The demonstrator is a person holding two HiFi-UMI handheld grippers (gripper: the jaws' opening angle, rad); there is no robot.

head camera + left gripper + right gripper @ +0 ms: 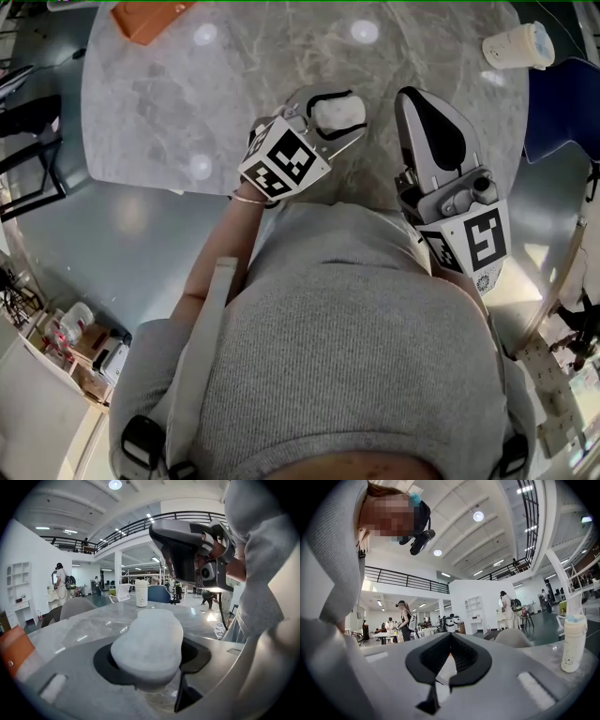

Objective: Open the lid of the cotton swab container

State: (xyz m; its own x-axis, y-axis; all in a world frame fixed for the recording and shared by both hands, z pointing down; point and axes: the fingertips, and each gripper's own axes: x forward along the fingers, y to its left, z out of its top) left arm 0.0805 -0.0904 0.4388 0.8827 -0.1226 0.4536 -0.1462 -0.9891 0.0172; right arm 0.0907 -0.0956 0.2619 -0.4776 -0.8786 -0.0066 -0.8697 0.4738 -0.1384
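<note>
**Desk:** What is seen nearest the lens?

**Photographer:** A grey knitted sweater (356, 356) fills the lower frame. Beyond it, two handheld tools are held out over the near edge of a grey marble-patterned round table (169, 103).

**Desk:** Where is the task's object?

**Photographer:** The small clear plastic cotton swab container (337, 112) is clasped between the widely spread jaws of the left gripper (152, 658), close in front of the chest. Its frosted white oval lid (149, 641) is seen closed and facing up.

**Desk:** Why is it held that way?

**Photographer:** The body appears to be gripped by its sides so that the lid is left exposed and can be reached from above.

**Desk:** And the other tool?

**Photographer:** The right gripper (417, 101) is held just beside the container, apart from it. Its jaws are pressed together with nothing between them. It is judged to be kept narrow so that the lid's edge can be caught and levered up.

**Desk:** Anything else?

**Photographer:** A white cup with a pale blue cap (516, 45) is left well apart at the far right.
</note>
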